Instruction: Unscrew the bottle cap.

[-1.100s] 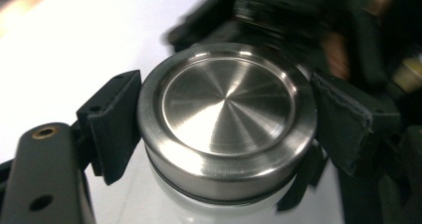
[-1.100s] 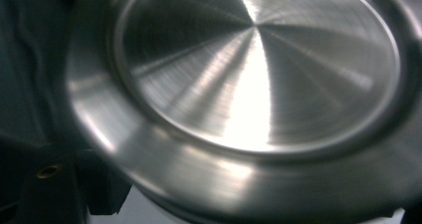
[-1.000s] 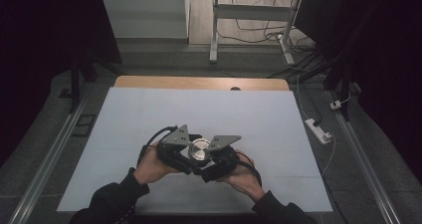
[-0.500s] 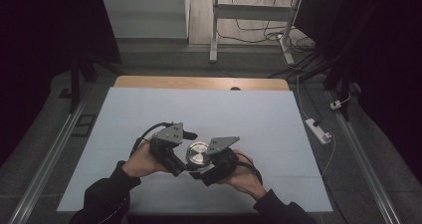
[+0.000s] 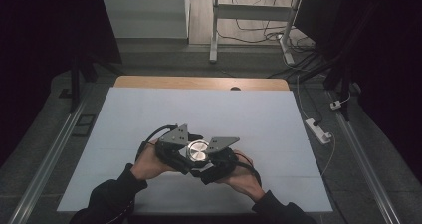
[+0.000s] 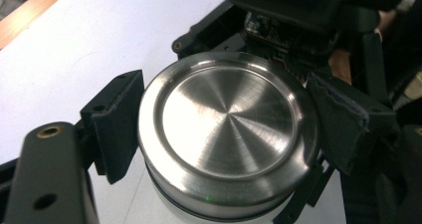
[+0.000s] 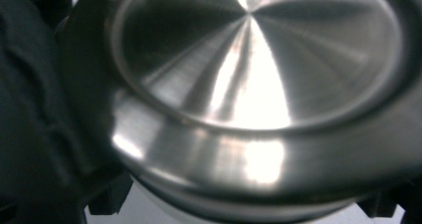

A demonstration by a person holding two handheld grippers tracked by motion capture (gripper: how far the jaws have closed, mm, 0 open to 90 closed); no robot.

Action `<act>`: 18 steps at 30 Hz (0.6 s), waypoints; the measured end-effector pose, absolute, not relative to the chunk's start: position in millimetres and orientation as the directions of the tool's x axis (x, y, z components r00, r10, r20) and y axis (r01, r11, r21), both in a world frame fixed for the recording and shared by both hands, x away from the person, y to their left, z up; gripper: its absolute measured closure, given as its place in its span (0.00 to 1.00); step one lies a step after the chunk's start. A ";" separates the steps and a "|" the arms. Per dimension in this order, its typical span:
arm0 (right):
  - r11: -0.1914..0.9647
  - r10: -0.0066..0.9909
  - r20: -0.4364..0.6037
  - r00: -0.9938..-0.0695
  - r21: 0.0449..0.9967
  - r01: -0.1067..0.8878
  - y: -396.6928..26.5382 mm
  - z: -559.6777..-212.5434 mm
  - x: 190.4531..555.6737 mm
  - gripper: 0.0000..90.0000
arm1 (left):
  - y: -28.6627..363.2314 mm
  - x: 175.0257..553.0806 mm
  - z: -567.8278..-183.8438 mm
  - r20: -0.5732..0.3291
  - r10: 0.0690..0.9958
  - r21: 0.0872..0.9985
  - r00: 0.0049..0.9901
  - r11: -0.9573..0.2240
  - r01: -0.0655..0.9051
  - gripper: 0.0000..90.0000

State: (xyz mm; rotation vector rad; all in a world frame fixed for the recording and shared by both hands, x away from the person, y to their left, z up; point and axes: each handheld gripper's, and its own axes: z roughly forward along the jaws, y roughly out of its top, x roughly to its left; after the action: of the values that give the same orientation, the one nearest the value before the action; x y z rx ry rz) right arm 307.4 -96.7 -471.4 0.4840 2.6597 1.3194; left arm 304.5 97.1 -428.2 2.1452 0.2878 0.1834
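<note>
Lower centre of frame, my left tool [image 5: 185,153] has just been closing, now clamped on steel lid [image 5: 197,151], my right tool [image 5: 211,160] gripping the container [image 7: 209,204] beneath, above white desk [image 5: 259,119].

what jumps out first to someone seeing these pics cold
A shiny round steel lid gleams near the front middle of the pale table, on a white container. The left gripper and right gripper clamp it from either side, the left's jaws having just closed on the lid.

Brushed silver lid [image 6: 226,127] between black tongs [image 5: 195,157], on a white table [image 5: 259,119].
</note>
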 end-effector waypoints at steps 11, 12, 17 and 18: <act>0.547 0.387 0.024 -0.922 0.799 0.250 -98.6 -472.3 309.7 0.17 | 98.3 302.7 -421.8 -0.008 0.356 0.851 0.934 -0.489 0.193 0.23; 0.546 0.389 0.024 -0.921 0.799 0.251 -98.9 -472.3 309.8 0.17 | 98.8 302.7 -421.1 -0.009 0.358 0.851 0.934 -0.487 0.195 0.23; 0.545 0.390 0.020 -0.920 0.801 0.248 -100.1 -471.8 310.4 0.17 | 101.3 300.6 -416.9 0.004 0.363 0.855 0.932 -0.485 0.185 0.23; 0.546 0.390 0.020 -0.921 0.800 0.249 -100.6 -471.6 310.5 0.17 | 102.1 299.9 -415.5 0.010 0.363 0.856 0.932 -0.485 0.180 0.23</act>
State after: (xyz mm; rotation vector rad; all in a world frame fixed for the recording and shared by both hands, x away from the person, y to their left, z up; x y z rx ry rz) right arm 310.5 -100.6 -471.6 0.5452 2.6183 1.3166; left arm 299.9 102.1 -415.5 2.0874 0.3866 0.2312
